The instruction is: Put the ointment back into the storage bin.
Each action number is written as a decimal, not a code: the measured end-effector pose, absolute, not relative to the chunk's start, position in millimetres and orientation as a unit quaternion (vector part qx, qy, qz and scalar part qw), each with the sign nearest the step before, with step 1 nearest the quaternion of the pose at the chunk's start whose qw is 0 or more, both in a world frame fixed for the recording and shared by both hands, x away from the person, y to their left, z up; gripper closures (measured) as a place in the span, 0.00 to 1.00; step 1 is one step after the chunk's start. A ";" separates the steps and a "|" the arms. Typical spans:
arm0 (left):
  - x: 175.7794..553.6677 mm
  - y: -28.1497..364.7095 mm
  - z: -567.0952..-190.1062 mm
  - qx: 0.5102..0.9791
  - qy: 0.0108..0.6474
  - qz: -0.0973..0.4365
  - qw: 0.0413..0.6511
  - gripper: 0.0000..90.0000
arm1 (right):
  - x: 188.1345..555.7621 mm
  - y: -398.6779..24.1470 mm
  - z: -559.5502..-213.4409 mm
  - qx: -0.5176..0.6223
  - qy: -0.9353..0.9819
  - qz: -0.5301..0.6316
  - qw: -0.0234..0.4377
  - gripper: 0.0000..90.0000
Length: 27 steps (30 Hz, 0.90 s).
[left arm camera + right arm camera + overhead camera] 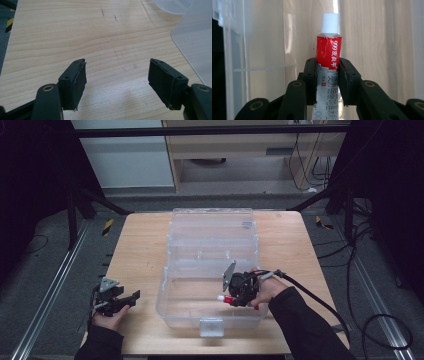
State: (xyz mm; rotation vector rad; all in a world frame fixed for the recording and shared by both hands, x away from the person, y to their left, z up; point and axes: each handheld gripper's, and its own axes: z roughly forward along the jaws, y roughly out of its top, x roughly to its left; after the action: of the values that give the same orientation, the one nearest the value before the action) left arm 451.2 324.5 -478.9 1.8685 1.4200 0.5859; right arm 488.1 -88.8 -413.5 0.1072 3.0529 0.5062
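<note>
A red and silver ointment tube (329, 57) with a white cap is clamped between the two jaws of my right gripper (327, 62), cap pointing away from the camera. In the high view that right gripper (231, 297) is inside the front compartment of a clear plastic box (170, 300), and the tube (224, 298) pokes out to the left with its white cap leading. My left gripper (131, 299) rests over bare wood left of the box, jaws wide apart and holding nothing. The left gripper (116, 75) faces the tabletop, with the box wall (195, 42) at its right.
The box's open lid (212, 227) lies flat behind it toward the far table edge. The wooden table (135, 250) has bare room on its left half. Beyond the table are dark stands, cables on the floor (345, 245) and a cabinet.
</note>
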 end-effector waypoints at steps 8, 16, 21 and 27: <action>451.4 324.5 -479.2 0.722 0.549 0.227 0.354 0.34 | 489.8 -86.9 -426.0 0.026 0.990 0.140 0.012 0.77; 451.4 324.6 -479.4 0.723 0.549 0.226 0.354 0.34 | 489.1 -84.1 -435.1 0.024 0.992 0.126 0.011 0.77; 451.5 324.6 -479.6 0.723 0.549 0.226 0.353 0.34 | 488.0 -81.0 -443.4 0.022 0.994 0.110 0.007 0.77; 451.6 324.7 -479.5 0.726 0.547 0.225 0.350 0.34 | 487.6 -80.1 -445.7 0.027 0.994 0.107 0.007 0.77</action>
State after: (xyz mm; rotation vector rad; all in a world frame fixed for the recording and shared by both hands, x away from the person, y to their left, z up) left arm 451.6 324.7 -479.5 1.8804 1.4177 0.5830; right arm 487.6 -80.1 -445.7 0.0839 3.1091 0.3352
